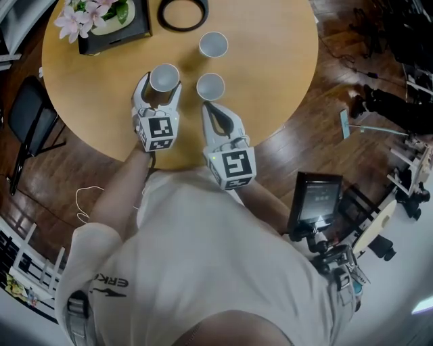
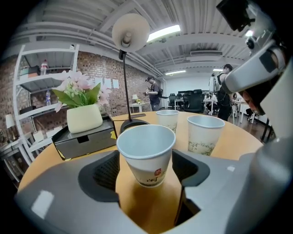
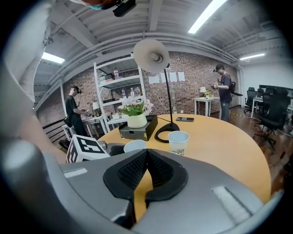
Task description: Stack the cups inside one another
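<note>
Three white paper cups on the round wooden bench point(image 1: 270, 81), all upright, mouths up.

Open wide and low over the near left part of the bench: the left hand-held gripper point(image 1: 162, 82). Between its jaws, the left cup point(image 2: 146, 153), standing on the bench. One jaw on each side of that cup, close to the rim, not squeezing it. A small gap on the left side. On the right side, hard to tell whether rim and pad touch.

Closed tight, with pads pressed together and nothing between them: the right hand-held gripper point(image 3: 146, 157). Just to the right of the left one, tips pointing toward the far side of the bench. Just past those tips, the middle cup point(image 1: 210, 86), not touched. Farther off, on about the same line, the far cup point(image 1: 213, 44), well apart from both hand-held grippers.

Near the left cup, on its right side but not touching it: the middle cup again.

At the far left of the bench, a dark box point(image 1: 128, 30) with pink flowers point(image 1: 78, 17) in a pot on top. Just right of the box, the round black foot of a lamp point(image 1: 183, 13). From the left gripper view, the pale lamp head high above all three cups.
</note>
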The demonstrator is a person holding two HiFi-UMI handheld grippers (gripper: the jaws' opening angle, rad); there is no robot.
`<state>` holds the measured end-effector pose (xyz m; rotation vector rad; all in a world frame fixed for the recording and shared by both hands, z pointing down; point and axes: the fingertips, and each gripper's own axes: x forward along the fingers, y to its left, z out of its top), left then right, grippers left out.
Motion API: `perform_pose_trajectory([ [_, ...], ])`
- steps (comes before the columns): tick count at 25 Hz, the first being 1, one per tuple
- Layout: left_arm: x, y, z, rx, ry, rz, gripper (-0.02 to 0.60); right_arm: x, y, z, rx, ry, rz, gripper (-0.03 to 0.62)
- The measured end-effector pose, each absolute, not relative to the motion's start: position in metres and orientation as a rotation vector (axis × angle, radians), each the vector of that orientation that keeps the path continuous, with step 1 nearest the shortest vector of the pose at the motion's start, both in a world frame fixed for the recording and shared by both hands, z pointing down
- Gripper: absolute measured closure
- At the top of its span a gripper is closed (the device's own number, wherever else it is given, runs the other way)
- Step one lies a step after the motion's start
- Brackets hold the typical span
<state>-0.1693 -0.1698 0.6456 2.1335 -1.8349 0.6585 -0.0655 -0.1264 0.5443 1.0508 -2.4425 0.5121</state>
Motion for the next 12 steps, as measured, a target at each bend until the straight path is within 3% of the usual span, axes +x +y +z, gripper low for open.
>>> perform_pose_trajectory([
  [12, -0.1724, -0.1809, 0.6437, 2.149, -1.867, 0.666, 0.255, -0.0659, -0.1323, 0.5479, 1.050, -2.438, 0.517, 0.580],
])
